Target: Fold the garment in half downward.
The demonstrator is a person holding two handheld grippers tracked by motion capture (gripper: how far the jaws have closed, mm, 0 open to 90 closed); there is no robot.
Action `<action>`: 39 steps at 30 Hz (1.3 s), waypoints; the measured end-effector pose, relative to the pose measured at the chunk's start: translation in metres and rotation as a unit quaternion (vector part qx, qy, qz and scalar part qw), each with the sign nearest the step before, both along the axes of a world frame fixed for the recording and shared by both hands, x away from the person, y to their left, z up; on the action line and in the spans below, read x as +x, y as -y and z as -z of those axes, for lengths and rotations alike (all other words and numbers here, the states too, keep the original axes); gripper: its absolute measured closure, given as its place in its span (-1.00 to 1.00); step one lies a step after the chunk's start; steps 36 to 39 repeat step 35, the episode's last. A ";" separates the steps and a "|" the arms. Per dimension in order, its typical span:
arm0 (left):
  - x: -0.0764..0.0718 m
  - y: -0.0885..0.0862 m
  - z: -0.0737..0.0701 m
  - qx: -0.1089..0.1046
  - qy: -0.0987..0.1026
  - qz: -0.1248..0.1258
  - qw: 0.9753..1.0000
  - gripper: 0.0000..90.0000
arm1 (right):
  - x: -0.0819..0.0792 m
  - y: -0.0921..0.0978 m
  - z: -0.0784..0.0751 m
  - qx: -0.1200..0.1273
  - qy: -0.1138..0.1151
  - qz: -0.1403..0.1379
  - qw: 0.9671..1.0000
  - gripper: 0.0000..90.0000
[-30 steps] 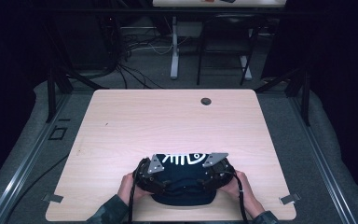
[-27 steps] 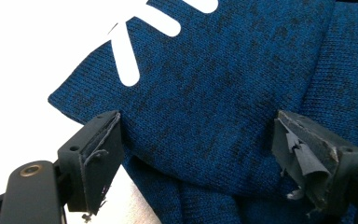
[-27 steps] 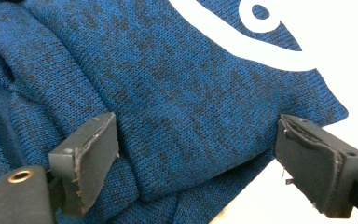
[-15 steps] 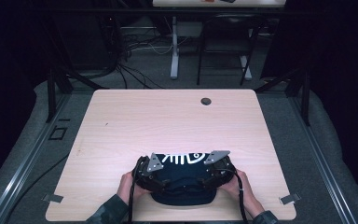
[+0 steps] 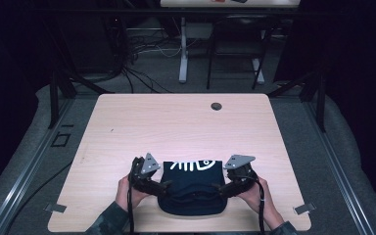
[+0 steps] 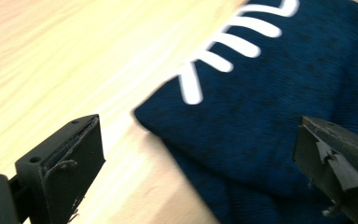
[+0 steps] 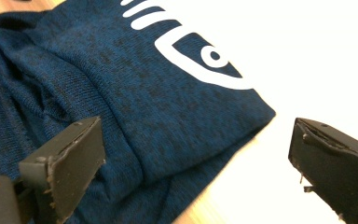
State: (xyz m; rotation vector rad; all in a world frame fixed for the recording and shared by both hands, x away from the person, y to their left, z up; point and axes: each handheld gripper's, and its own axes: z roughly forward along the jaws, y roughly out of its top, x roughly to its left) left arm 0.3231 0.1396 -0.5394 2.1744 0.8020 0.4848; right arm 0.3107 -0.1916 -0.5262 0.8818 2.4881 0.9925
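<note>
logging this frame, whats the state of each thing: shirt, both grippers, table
shirt: folded, flat on the table, fish print up
left gripper: open, jaws astride the shirt's corner
right gripper: open, jaws astride the other corner
table: bare beyond the shirt

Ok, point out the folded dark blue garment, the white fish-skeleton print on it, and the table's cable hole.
dark blue garment (image 5: pixel 192 196), high view, middle of the folded cloth.
fish-skeleton print (image 7: pixel 200 58), right gripper view, the head's white outline.
cable hole (image 5: pixel 216 105), high view, its centre.

Wood table (image 5: pixel 142 127) w/ folded dark-blue shirt (image 5: pixel 192 188) near front edge.
</note>
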 end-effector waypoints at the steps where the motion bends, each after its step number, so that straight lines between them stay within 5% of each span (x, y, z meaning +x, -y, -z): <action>1: 0.001 -0.004 -0.001 -0.003 0.002 -0.006 1.000 -0.96 | -0.001 0.003 -0.002 -0.002 0.003 0.006 1.000 -0.93; 9: 0.008 -0.025 0.003 0.000 0.000 -0.040 0.999 -0.98 | -0.001 0.022 -0.005 0.003 0.009 0.036 0.999 -0.92; 22: 0.030 -0.052 0.032 0.016 -0.052 -0.074 0.996 -1.00 | 0.011 0.070 0.025 -0.016 -0.024 0.124 0.992 -0.90; 29: 0.037 -0.059 0.041 0.011 -0.072 -0.083 0.994 -1.00 | 0.018 0.081 0.039 -0.032 -0.045 0.144 0.988 -0.90; 39: 0.039 -0.059 0.045 0.020 -0.082 -0.082 0.993 -1.00 | 0.022 0.083 0.046 -0.026 -0.057 0.145 0.987 -0.90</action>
